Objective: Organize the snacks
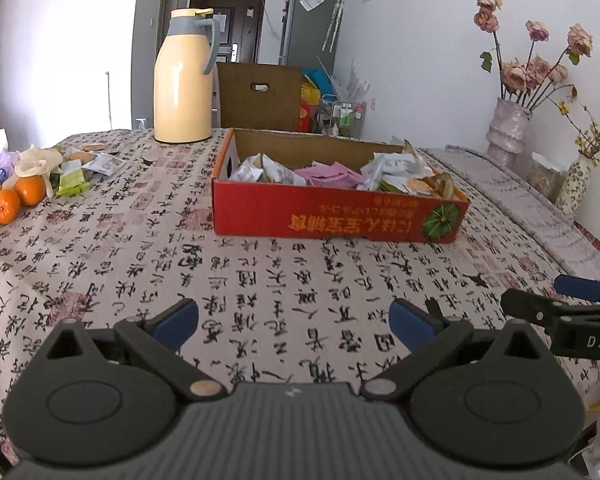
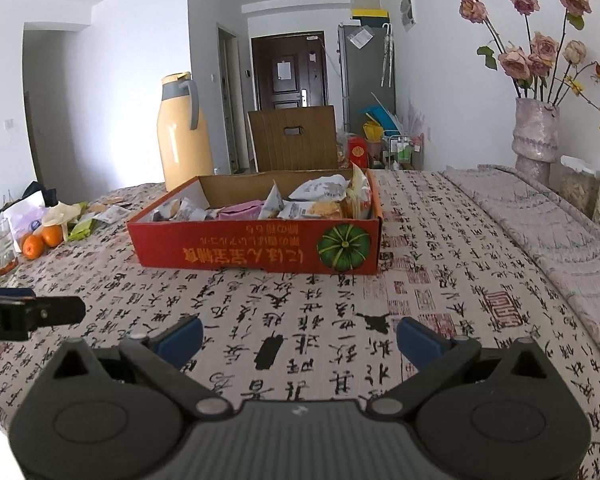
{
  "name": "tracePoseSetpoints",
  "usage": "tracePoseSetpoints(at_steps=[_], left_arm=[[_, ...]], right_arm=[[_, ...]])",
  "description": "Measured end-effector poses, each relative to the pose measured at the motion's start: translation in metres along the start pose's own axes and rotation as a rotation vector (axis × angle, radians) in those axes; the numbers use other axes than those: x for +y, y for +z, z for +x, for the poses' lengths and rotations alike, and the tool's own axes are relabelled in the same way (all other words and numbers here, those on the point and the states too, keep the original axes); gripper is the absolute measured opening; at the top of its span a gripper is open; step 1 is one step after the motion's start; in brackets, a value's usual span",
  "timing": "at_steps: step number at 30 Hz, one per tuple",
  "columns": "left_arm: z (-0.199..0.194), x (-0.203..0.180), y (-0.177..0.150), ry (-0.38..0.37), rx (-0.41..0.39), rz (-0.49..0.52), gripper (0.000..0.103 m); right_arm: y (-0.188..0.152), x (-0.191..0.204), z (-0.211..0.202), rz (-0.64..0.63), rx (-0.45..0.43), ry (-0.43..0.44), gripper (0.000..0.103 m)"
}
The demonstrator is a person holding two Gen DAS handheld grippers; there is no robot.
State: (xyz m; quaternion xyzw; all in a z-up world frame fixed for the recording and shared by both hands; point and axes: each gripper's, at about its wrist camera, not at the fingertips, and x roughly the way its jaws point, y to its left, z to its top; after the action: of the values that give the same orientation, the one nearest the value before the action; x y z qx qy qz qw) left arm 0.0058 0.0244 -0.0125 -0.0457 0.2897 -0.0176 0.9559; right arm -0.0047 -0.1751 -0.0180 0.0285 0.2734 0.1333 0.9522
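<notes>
Snacks (image 1: pixel 332 174) | heaped in red box (image 1: pixel 340 220), ahead of both jaws, well apart | loose packets (image 1: pixel 100 162) far left by oranges (image 1: pixel 16 198) | left gripper (image 1: pixel 294 320), right gripper (image 2: pixel 300 340): jaws apart, empty, over tabletop (image 1: pixel 260 272) | step: approach; next likely needs left reach to packets.

Left gripper (image 1: pixel 294 322) held low and level, pointed forward — jaws spread wide, nothing between blue pads (image 1: pixel 178 320). Right gripper (image 2: pixel 300 338) held likewise, jaws wide apart, blue pads (image 2: pixel 418 344) bare. Both seen side by side: right gripper's fingertips caught at right edge of left wrist view, left gripper's tip poking in at left edge of right wrist view — close together, not touching.
</notes>
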Motion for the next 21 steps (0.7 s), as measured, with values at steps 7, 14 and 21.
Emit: tracePoseSetpoints(at_steps=[7, 14, 21], left_arm=[[-0.0032, -0.0031, -0.0058, -0.01, 0.009, 0.002, 0.103], [-0.0045, -0.0032, -0.007, -0.012, 0.01, 0.002, 0.103], [-0.0063, -0.0052, -0.0089, -0.014, 0.01, 0.005, 0.103]], right_arm=[[-0.0065, -0.001, -0.006, 0.007, 0.009, -0.008, 0.103], [-0.0085, -0.001, -0.0074, 0.007, 0.012, -0.012, 0.103], [-0.0086, -0.0013, -0.0077, 0.007, 0.011, -0.012, 0.103]])
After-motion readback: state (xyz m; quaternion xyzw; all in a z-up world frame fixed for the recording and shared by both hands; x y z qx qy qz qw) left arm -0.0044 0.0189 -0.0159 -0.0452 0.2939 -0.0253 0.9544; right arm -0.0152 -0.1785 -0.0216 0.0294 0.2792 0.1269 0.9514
